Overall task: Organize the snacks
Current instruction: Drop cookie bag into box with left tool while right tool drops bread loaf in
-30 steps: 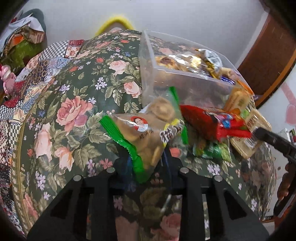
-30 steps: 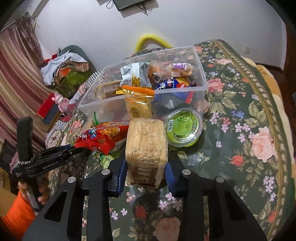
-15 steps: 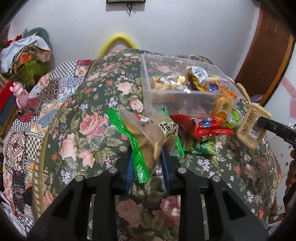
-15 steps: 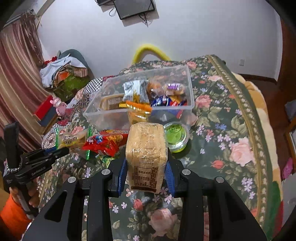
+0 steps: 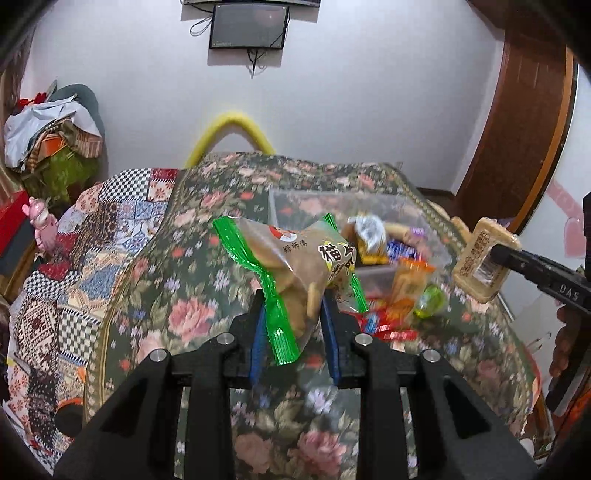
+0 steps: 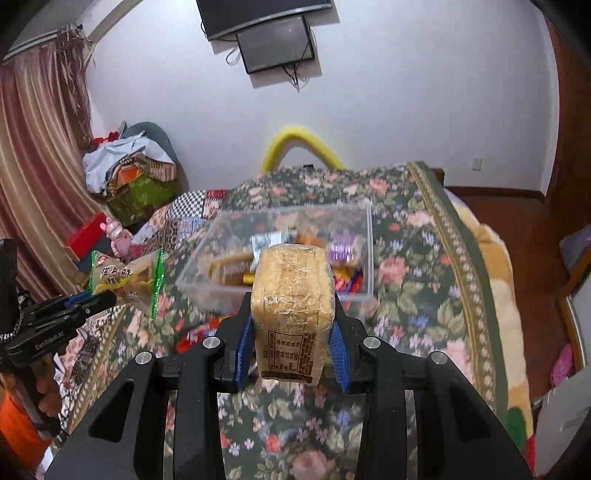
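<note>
Both tongs have risen since the earlier frame: the floral bedspread and clear bin now sit lower and farther below us, and more wall and the wall screen are in view.

We see the left gripper clamped on the green-edged biscuit bag; its blue pads press the bag's lower end, and the rest of the bag sticks up and forward, clear of the bedspread. From the right wrist view the same bag hangs off to the left of our right tongs, held in the air.

We see the right gripper closed on the wrapped bread block, pads on its two flanks, printed label facing the camera, block upright and lifted. In the left wrist view that block sits far right, pinched at its end.

Ahead of and below both tongs lies the bin, open-topped, already holding several packets. Loose snacks rest just before its near wall: a red packet, an orange packet and a green cup. Nothing stands between either held item and the bin's rim. The bedspread's right edge falls away right of the right tongs.
</note>
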`<state>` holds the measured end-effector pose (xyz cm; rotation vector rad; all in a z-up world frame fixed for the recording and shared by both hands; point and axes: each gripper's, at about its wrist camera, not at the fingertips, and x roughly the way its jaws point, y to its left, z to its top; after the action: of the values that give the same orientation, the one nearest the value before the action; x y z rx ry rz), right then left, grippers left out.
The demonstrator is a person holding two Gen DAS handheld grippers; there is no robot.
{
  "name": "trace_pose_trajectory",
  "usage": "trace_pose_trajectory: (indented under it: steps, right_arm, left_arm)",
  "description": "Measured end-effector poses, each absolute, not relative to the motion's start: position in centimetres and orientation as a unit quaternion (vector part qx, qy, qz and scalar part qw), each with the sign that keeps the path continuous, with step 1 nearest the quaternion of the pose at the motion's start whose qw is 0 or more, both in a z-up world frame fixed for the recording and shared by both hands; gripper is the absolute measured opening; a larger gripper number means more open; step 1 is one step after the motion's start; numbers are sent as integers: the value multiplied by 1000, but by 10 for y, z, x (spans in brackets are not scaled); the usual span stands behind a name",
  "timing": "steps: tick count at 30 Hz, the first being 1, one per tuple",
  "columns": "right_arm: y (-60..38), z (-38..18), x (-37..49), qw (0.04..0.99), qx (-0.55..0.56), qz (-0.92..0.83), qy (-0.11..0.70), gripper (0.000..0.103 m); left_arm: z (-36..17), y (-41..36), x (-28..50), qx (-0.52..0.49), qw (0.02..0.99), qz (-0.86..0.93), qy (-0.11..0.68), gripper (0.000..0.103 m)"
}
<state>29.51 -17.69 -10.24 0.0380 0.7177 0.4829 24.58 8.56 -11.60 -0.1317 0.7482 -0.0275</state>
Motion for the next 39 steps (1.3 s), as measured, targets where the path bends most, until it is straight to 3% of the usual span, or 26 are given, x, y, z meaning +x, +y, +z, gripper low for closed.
trace_pose_trajectory:
  steps: [9,25,39]
  right_arm:
    - [-166,-90,326,919,7,222,324,33]
    - [-151,-117,392,919,10,200,339,33]
    - [-136,-132,418,921,-1,186,343,33]
  left_arm:
    - [-109,79,297,-62,932,-14,358,27]
    - [-149,76,392,-71,917,-14,392,27]
    - [-179,65,419,-60,905,-2,420,29]
